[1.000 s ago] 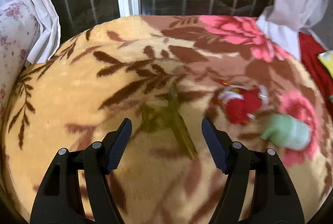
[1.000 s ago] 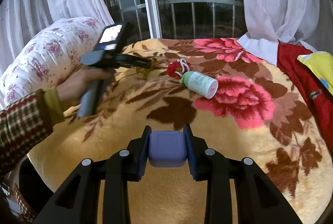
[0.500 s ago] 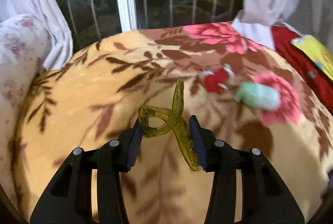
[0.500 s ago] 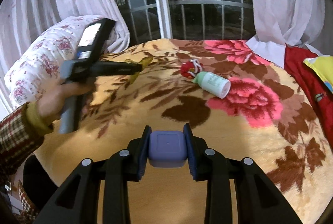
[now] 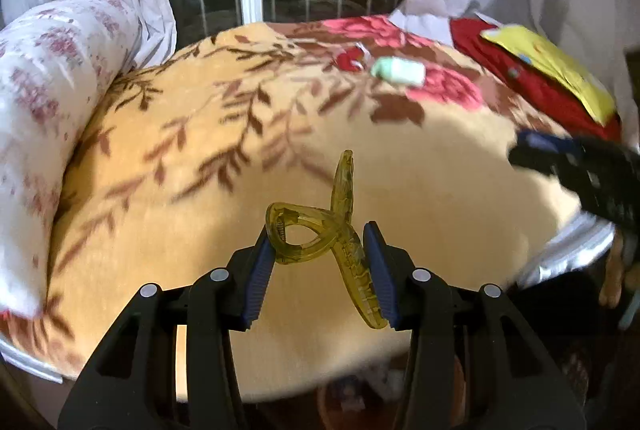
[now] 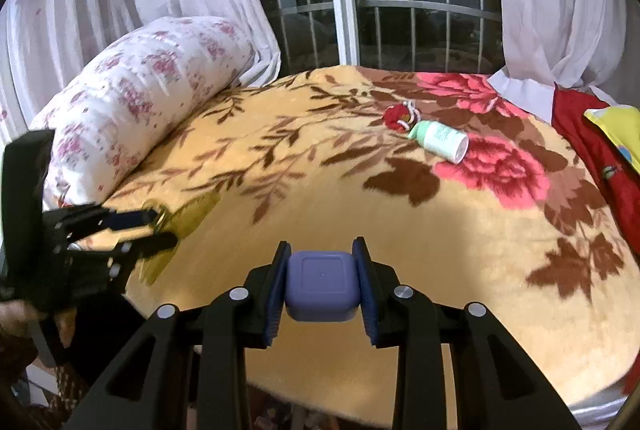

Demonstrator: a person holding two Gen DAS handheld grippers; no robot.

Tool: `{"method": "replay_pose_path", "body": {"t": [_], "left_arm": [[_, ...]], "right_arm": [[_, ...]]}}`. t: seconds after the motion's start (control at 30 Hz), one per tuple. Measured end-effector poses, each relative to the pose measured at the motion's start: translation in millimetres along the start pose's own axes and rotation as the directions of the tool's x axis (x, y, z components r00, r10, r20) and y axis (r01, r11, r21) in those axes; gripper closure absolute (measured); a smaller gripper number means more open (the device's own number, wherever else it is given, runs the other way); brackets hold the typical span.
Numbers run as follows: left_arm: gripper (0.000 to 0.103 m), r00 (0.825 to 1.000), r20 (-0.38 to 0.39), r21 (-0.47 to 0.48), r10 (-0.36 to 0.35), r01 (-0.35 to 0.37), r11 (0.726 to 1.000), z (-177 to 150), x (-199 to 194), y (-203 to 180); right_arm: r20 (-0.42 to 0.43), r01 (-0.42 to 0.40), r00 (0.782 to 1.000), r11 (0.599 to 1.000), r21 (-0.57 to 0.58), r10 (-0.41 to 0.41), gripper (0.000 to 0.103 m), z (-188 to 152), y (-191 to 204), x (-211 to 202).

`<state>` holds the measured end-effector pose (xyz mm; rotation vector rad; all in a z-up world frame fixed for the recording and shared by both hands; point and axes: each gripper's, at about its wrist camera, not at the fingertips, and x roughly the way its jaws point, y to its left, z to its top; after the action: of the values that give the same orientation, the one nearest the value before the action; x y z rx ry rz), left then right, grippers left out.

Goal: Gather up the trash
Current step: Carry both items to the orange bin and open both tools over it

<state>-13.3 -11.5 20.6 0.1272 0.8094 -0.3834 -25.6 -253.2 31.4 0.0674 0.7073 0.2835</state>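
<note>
Lying on the blanket [image 6: 320, 198], bottle [image 6: 440, 141] label print too small to read.

bed [image 6: 320, 198] | floral blanket | on it: green bottle [image 6: 440, 141], red item [image 6: 398, 118], pillow [image 6: 136, 114]

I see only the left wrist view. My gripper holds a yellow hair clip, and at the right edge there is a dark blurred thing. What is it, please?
Observer: It is the right gripper, shut on a small purple box.
Operator: What trash is left on the blanket? It is blurred for me.
Observer: A pale green bottle lies on its side with a printed label, its flat white end toward the pink flower.
Operator: And the red thing beside it?
Observer: A red bundle with white cord, touching the bottle's narrow end.
</note>
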Motion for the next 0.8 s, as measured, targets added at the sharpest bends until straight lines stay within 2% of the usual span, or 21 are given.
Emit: {"method": "replay_pose_path", "body": {"t": [0.17, 0.3, 0.43, 0.57, 0.67, 0.7, 0.77, 0.8], "left_arm": [[0.059, 0.996, -0.073, 0.059, -0.048, 0.052, 0.997, -50.5, -16.5, -20.1], [0.059, 0.982, -0.167, 0.078, -0.093, 0.107, 0.991, -87.1, -14.7, -32.7], [0.059, 0.950, -0.286, 0.070, -0.127, 0.153, 0.986, -118.2, 0.3, -38.5], [0.059, 0.902, -0.398, 0.055, -0.167, 0.206, 0.977, -144.9, 16.9, -43.9], [0.059, 0.870, -0.449, 0.031, -0.201, 0.240, 0.970, -154.1, 25.2, -45.9], [0.058, 0.867, -0.456, 0.033, -0.201, 0.242, 0.970, -154.9, 26.3, -46.6], [0.053, 0.862, -0.476, 0.059, -0.176, 0.231, 0.971, -156.5, 28.0, -49.9], [0.043, 0.864, -0.479, 0.073, -0.157, 0.218, 0.973, -157.2, 28.0, -51.3]], "right_arm": [[-0.055, -0.020, 0.998, 0.999, -0.028, 0.019, 0.071, -31.6, 25.5, -15.7], [-0.131, -0.067, 0.989, 0.998, -0.021, 0.064, 0.071, -65.6, 43.5, -17.6], [-0.247, -0.112, 0.963, 0.994, 0.008, 0.110, 0.071, -108.7, 55.9, -4.3], [-0.343, -0.132, 0.929, 0.990, 0.050, 0.141, 0.071, -146.7, 61.1, 11.7], [-0.402, -0.135, 0.904, 0.989, 0.064, 0.149, 0.071, -169.6, 65.0, 23.5], [-0.418, -0.136, 0.896, 0.988, 0.068, 0.152, 0.071, -174.9, 66.0, 26.5], [-0.442, -0.120, 0.885, 0.990, 0.079, 0.143, 0.043, -180.7, 65.9, 31.0], [-0.440, -0.108, 0.889, 0.991, 0.075, 0.130, 0.027, -179.3, 65.5, 30.8]]}}
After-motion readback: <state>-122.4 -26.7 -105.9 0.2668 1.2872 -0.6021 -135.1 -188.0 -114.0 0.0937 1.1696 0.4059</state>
